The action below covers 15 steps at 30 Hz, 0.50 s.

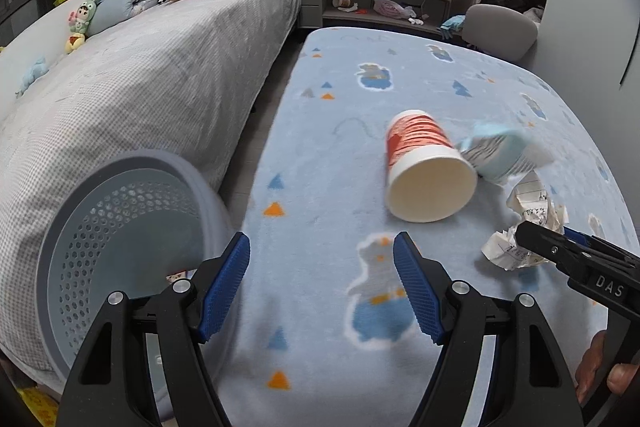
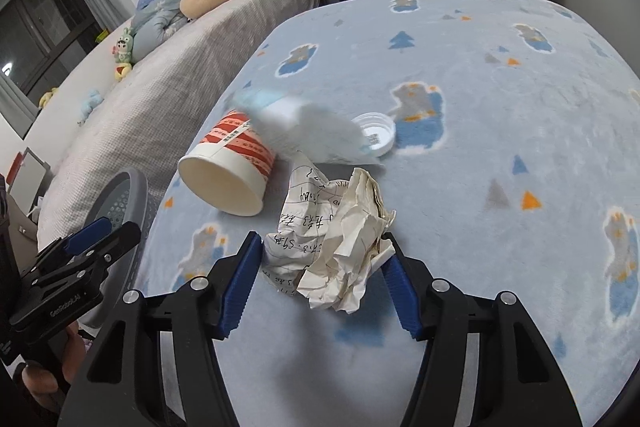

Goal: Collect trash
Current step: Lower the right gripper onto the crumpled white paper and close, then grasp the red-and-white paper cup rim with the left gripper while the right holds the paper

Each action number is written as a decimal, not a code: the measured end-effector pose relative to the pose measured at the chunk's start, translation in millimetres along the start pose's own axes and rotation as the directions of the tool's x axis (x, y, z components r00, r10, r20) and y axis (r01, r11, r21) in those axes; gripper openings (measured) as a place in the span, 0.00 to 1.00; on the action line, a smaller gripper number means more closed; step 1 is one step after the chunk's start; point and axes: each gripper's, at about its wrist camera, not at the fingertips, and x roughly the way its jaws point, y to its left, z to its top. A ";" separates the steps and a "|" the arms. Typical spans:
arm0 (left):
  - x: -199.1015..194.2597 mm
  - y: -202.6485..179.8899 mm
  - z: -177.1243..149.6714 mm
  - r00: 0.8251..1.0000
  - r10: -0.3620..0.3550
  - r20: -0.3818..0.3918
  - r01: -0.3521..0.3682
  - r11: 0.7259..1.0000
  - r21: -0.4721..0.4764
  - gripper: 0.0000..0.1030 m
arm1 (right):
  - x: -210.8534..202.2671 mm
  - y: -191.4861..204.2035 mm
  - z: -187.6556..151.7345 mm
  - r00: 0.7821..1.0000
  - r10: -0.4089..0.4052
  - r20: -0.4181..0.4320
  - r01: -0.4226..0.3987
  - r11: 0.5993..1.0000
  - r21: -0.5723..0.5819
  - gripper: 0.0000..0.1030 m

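Right tongs point(image 2: 320, 267) straddle the crumpled paper point(image 2: 340, 239) on the blanket-covered worktop point(image 2: 500, 131); both blue pads touch the wad, jaws about half open, gripping it. Left tongs point(image 1: 322, 291) open and empty over the blanket, just right of the grey perforated bin point(image 1: 120, 259). Beyond the paper, the red-and-white paper cup point(image 2: 232, 163) lies on its side, mouth toward the cameras, long axis running away. A blurred pale-blue wrapper point(image 2: 304, 135) sits just behind. Only the right view shows the white lid point(image 2: 378, 135).
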 end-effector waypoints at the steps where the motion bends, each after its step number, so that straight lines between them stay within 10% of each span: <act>1: 0.8 -4.8 0.9 1.000 -0.003 0.000 0.003 1.000 0.006 0.69 | -1.6 -3.8 0.1 1.000 -0.001 0.000 0.001 1.000 0.004 0.57; 15: 30.6 -44.5 8.0 1.000 -0.013 -0.017 0.013 1.000 0.018 0.69 | -21.3 -43.7 -0.2 0.999 0.022 0.032 -0.025 0.997 0.067 0.57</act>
